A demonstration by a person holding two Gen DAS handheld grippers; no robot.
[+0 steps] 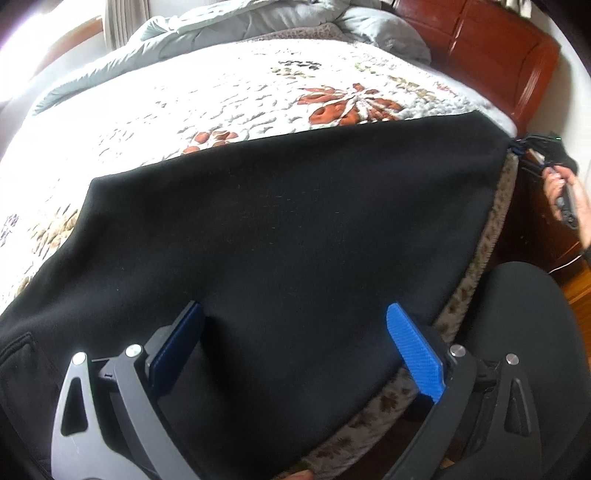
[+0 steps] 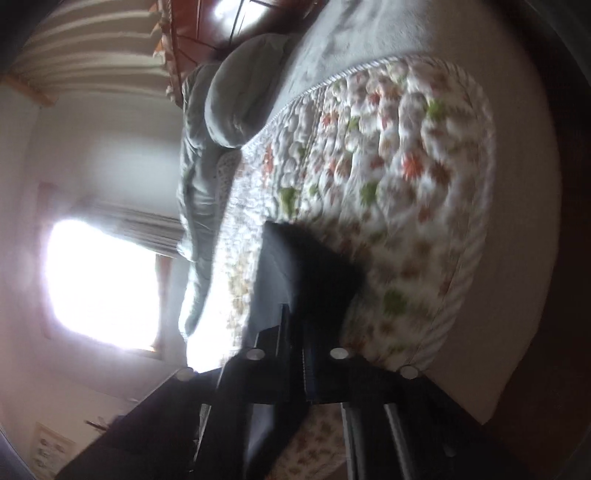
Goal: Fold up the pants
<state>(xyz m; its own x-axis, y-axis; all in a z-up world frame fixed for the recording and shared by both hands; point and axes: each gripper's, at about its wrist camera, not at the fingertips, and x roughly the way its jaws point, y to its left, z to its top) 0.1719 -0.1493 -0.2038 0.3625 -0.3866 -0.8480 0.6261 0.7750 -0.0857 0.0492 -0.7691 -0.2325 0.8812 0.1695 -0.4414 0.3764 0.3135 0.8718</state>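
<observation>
Black pants (image 1: 288, 229) in shut right jaws

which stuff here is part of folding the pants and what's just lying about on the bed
Part of the job:
- black pants, spread on the bed
- left gripper, open over the pants
- right gripper, shut on the pants' far corner

Just lying about:
- floral quilt
- grey duvet
- wooden headboard
</observation>
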